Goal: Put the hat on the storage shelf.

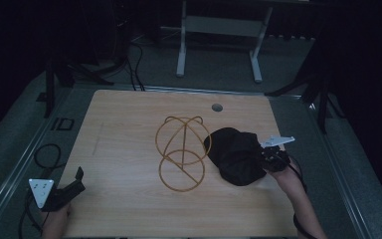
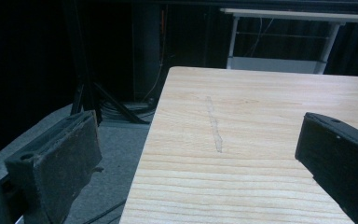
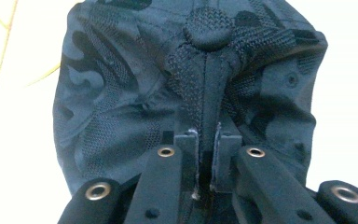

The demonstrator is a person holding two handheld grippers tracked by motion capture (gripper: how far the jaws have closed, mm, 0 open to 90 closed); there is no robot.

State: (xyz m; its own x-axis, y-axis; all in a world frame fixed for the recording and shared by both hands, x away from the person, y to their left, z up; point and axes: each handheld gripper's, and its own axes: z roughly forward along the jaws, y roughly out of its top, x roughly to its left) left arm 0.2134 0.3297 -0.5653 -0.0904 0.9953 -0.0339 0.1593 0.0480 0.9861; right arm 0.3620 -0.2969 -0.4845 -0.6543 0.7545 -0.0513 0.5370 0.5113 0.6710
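Right gripper [image 3: 207,179] clamped on a pinched fold of the black camouflage-patterned fabric cap [image 1: 235,154], lying right of centre on the pale wooden table [image 1: 124,144] beside a yellow wire-frame stand [image 1: 181,152]; left gripper [image 2: 200,161] spread apart, empty, at near-left corner.

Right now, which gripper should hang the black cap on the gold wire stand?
Right. The right gripper is already pinched on the black fabric cap, beside the gold wire stand. The left gripper sits open at the table's near-left corner.
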